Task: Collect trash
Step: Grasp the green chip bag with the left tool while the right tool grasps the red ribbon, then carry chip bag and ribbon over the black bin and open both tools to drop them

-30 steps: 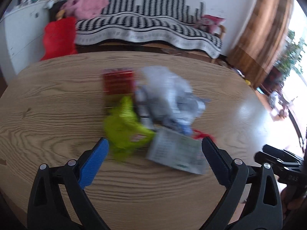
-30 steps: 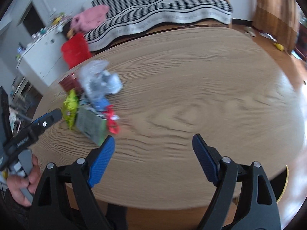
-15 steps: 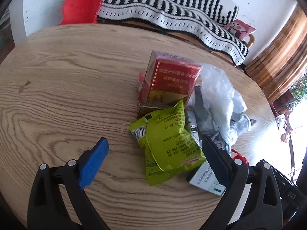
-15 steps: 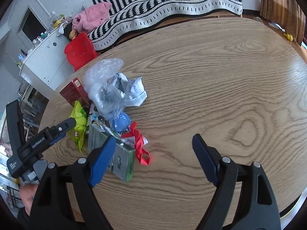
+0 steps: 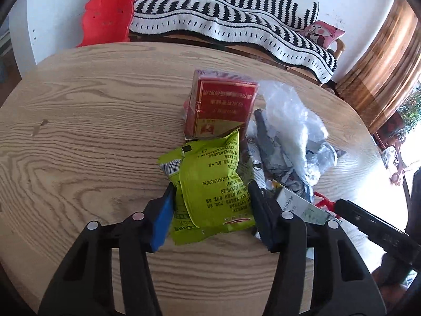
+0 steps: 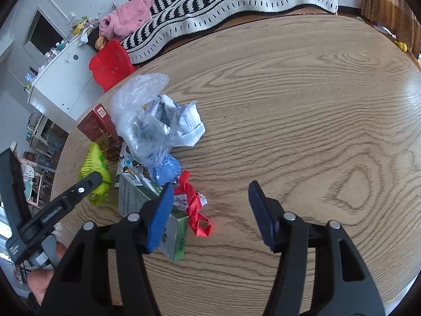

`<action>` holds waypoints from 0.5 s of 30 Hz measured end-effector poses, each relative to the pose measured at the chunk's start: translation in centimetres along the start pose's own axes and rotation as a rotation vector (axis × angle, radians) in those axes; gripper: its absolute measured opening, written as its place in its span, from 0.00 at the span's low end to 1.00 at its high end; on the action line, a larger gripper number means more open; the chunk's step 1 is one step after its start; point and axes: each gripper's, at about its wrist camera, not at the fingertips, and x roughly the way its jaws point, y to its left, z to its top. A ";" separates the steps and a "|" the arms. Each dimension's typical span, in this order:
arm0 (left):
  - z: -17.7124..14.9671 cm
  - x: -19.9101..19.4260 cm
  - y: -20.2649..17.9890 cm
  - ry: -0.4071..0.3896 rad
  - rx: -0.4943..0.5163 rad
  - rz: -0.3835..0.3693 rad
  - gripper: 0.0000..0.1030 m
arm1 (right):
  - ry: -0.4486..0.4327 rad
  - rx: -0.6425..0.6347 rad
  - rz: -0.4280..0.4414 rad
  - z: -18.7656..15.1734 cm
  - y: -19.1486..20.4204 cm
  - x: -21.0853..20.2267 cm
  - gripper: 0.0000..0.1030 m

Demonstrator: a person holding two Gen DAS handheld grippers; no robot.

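Both grippers tilt steeply down over the wooden table [image 6: 302,105], side by side. The left gripper [image 5: 210,200] has just been closing, and its blue pads now sit against either side of the green snack packet [image 5: 210,184], clamped on it. That packet lies at the near edge of the litter heap, in front of the red carton [image 5: 221,108]. The right gripper [image 6: 211,202] has been narrowing too, yet grips nothing; the red ribbon [image 6: 194,208] lies between its jaws, close to the left pad [image 6: 160,216], untouched.

Tabletop count: 1 green snack packet [image 5: 210,184], 1 red carton [image 5: 221,108] at 12 o'clock of it, 1 clear plastic bag [image 6: 136,110], 1 red ribbon [image 6: 194,205], 1 green-white box [image 6: 173,231]
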 end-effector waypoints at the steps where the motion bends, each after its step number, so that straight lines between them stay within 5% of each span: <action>1: -0.1 -0.4 -0.2 -0.005 0.005 -0.001 0.52 | 0.009 0.003 0.000 0.0 0.1 0.2 0.52; 4: -0.5 -1.4 -1.0 -0.018 0.024 -0.005 0.52 | 0.026 -0.003 0.009 -0.2 0.3 0.6 0.37; 6: -0.7 -2.0 -1.6 -0.022 0.033 -0.018 0.52 | 0.026 -0.014 0.023 -0.3 0.7 0.4 0.18; 8: -0.8 -2.6 -2.8 -0.026 0.057 -0.033 0.52 | 0.008 -0.037 0.009 -0.4 1.0 -0.4 0.12; 15: -2.2 -3.8 -7.7 -0.054 0.166 -0.063 0.52 | -0.069 -0.050 -0.039 -1.0 -0.6 -5.1 0.12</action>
